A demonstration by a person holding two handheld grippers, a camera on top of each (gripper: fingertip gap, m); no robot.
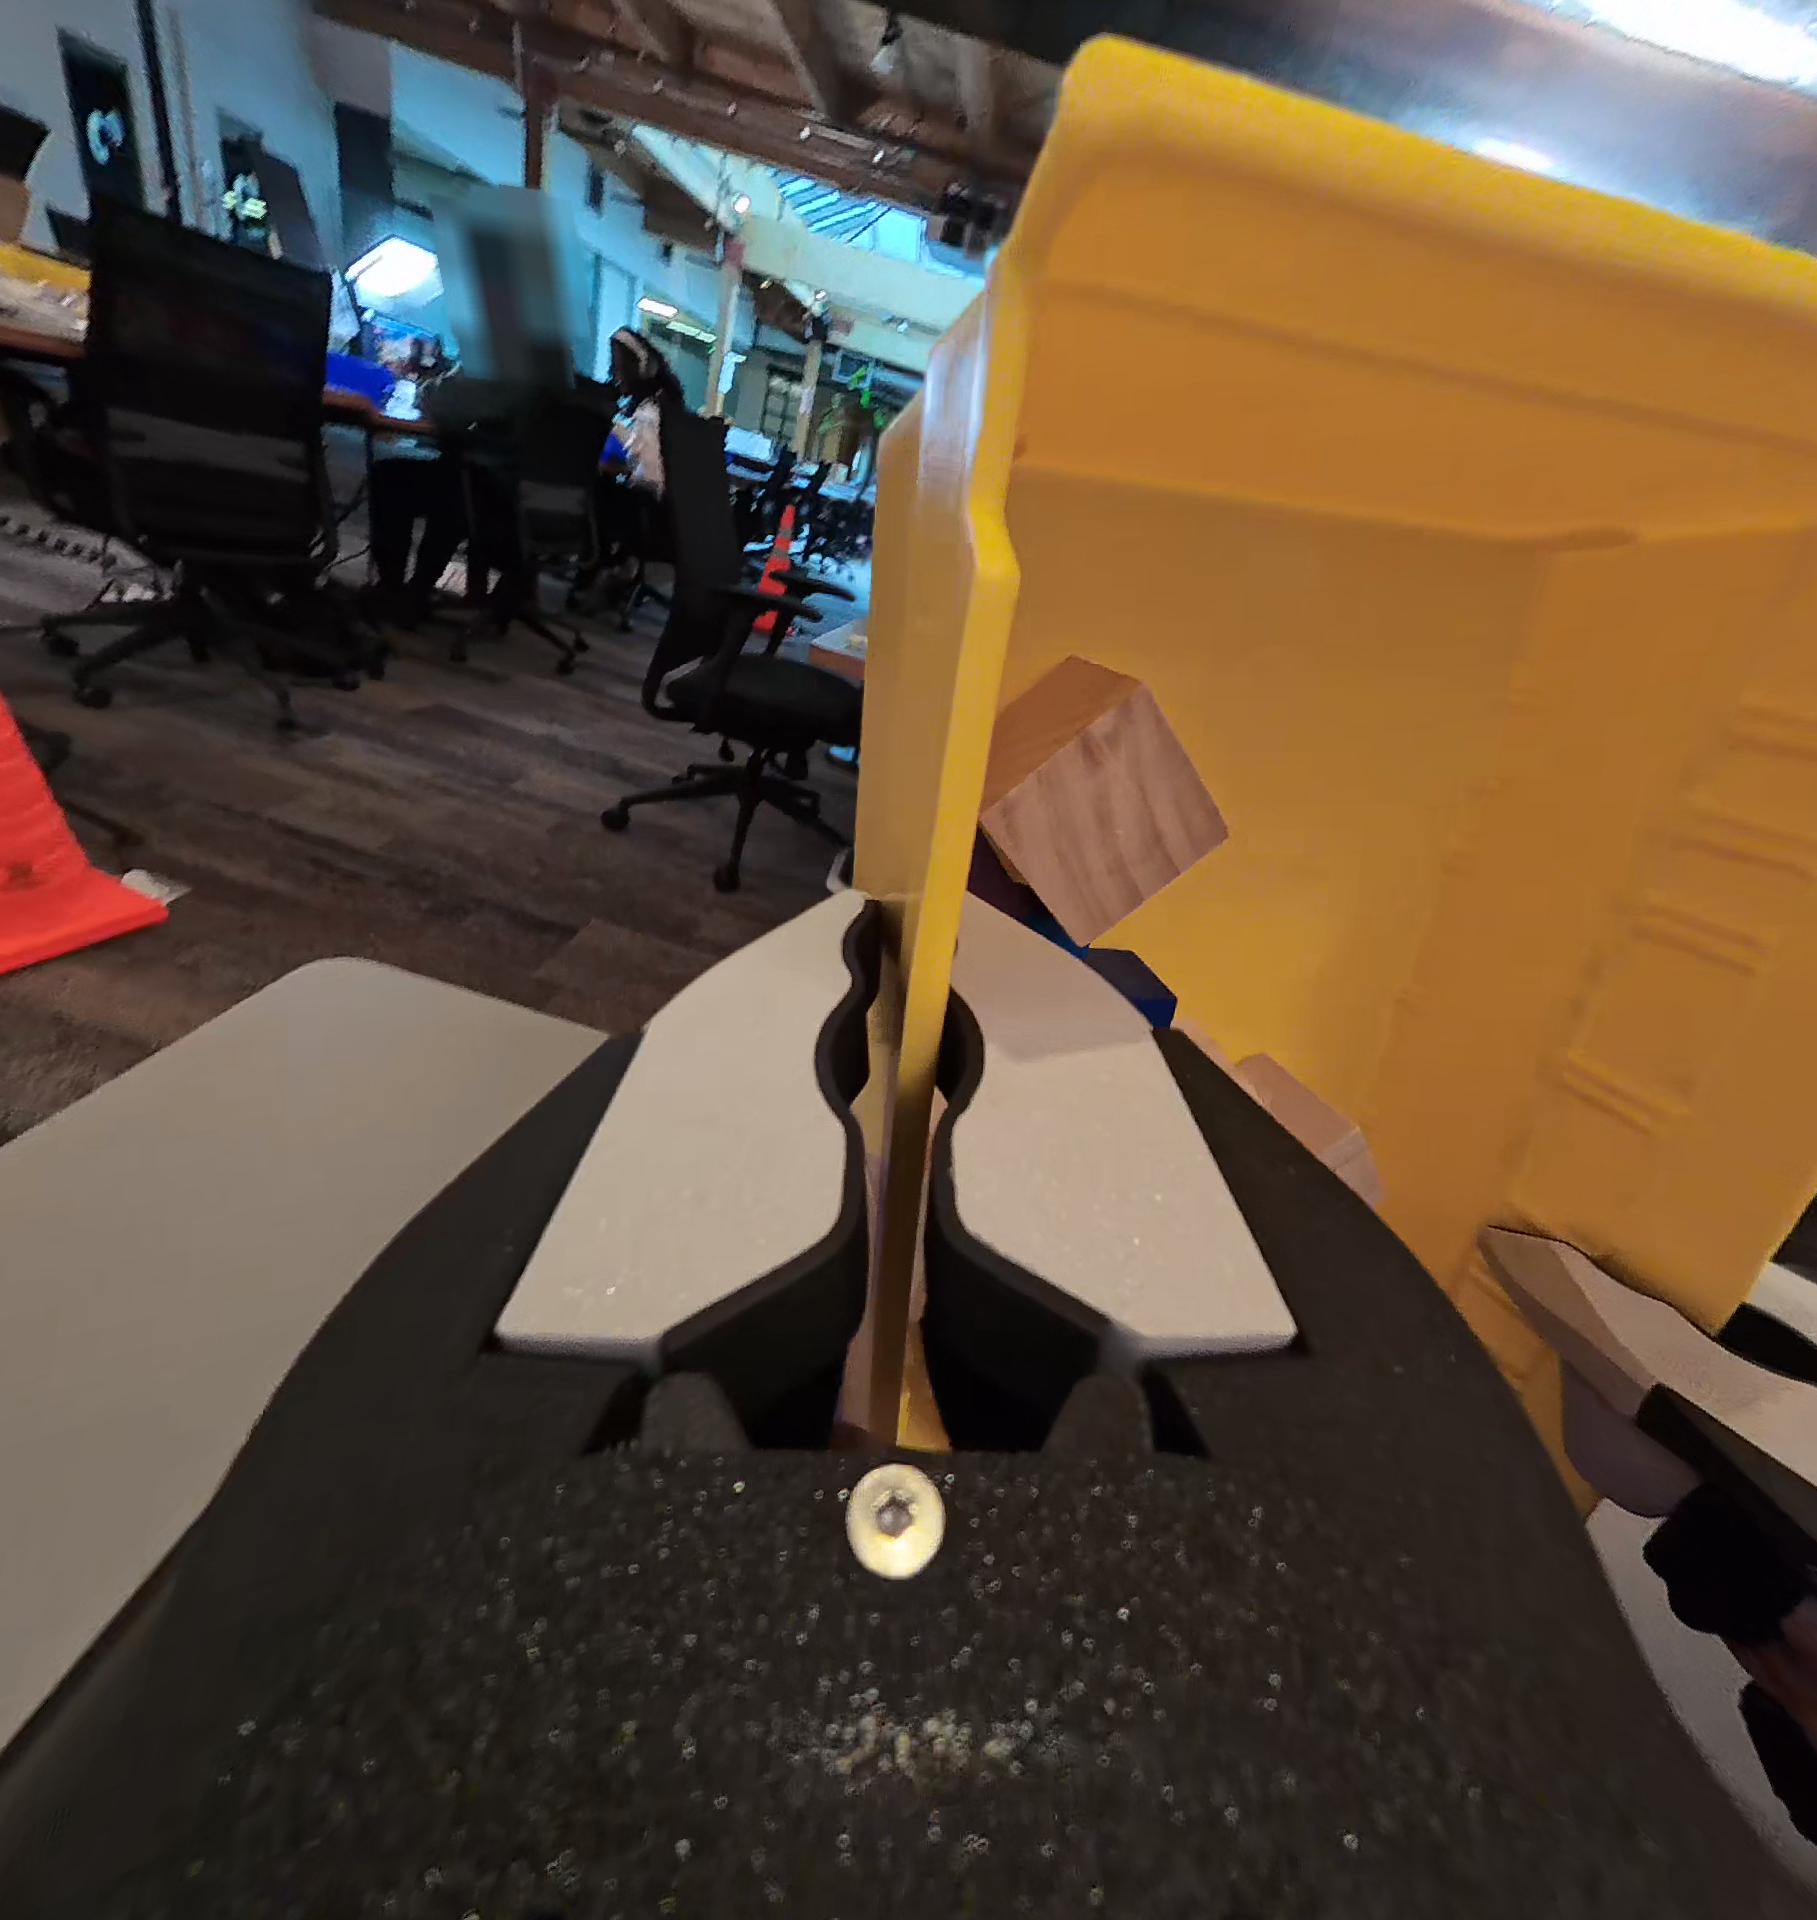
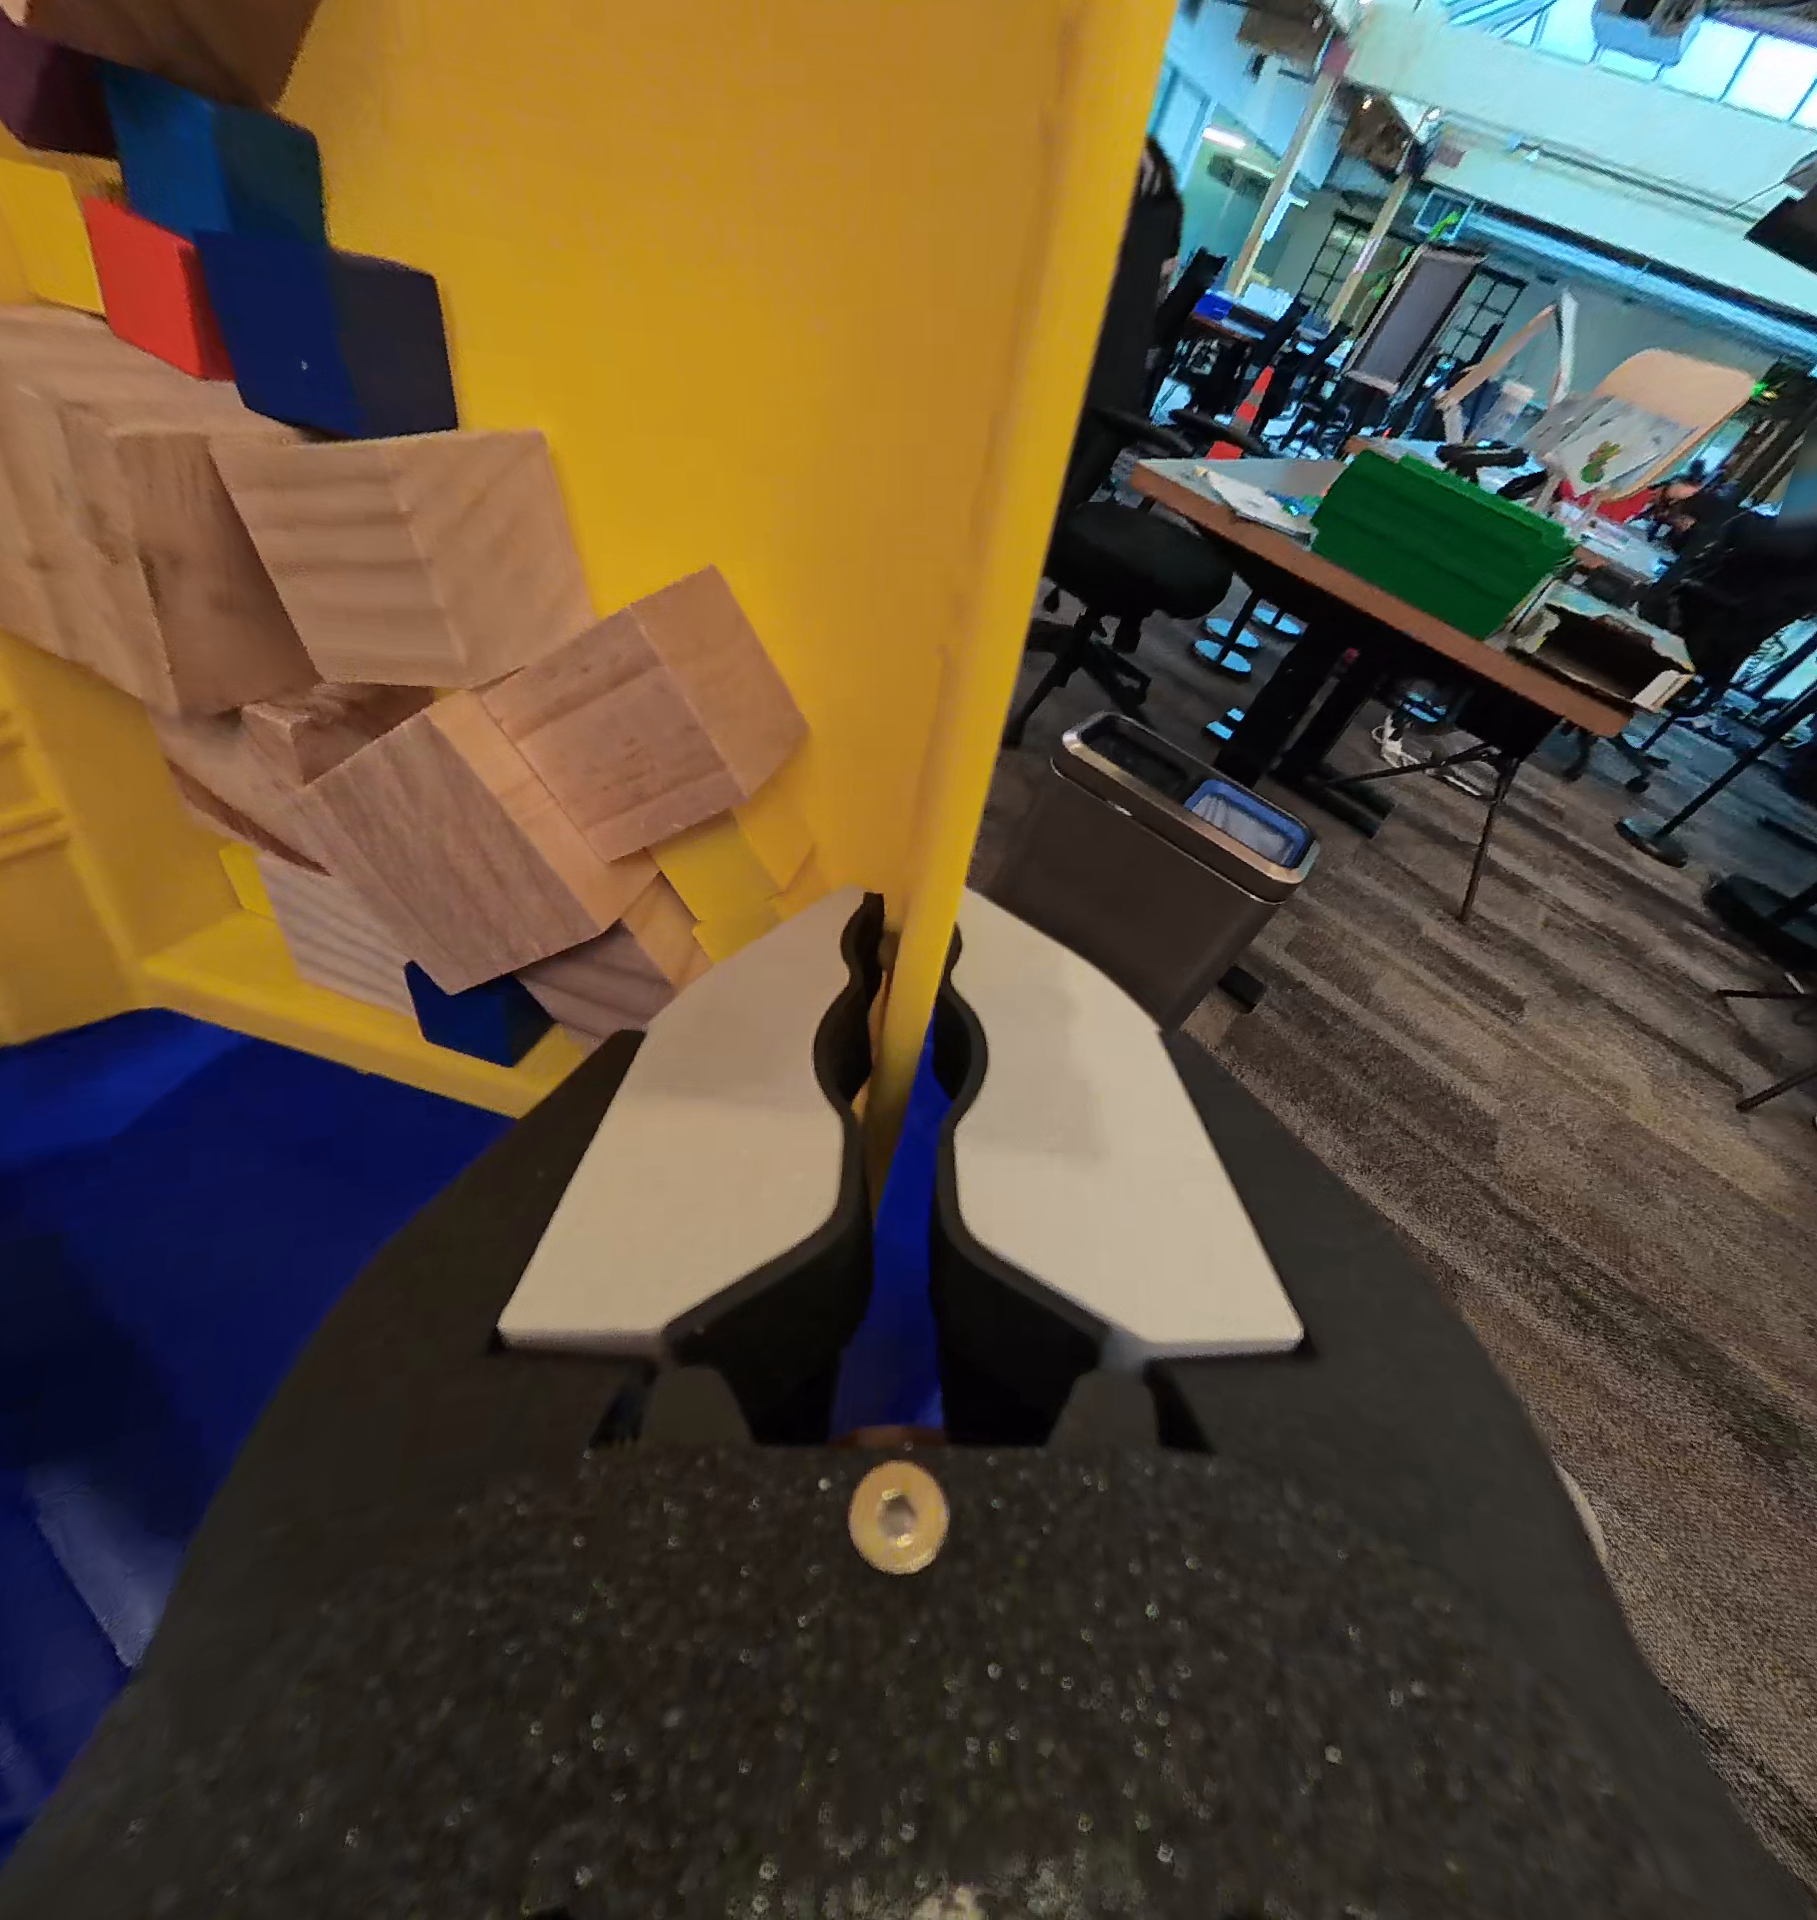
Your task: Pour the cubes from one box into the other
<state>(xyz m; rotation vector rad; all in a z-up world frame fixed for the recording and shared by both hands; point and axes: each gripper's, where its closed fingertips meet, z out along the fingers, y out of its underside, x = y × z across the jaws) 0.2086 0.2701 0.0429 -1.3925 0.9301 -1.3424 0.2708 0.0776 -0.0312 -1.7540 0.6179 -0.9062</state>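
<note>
A yellow box (image 1: 1351,540) is tipped up steeply, held by both grippers. My left gripper (image 1: 904,966) is shut on its left side wall. My right gripper (image 2: 904,966) is shut on its right side wall (image 2: 779,416). Inside it, a wooden cube (image 1: 1101,800) and blue cubes (image 1: 1143,987) show in the left wrist view. In the right wrist view, several wooden cubes (image 2: 416,665) and coloured cubes (image 2: 291,312) are piled against the box's inside, sliding down toward its lower edge. A blue box (image 2: 156,1299) lies directly below them. The right gripper (image 1: 1610,1382) also shows at the right of the left wrist view.
A grey table (image 1: 208,1195) lies under the left gripper. An orange cone (image 1: 10,831) stands on the floor at left, with office chairs (image 1: 748,675) beyond. A metal bin (image 2: 1164,862) and a desk with green trays (image 2: 1434,540) stand to the right.
</note>
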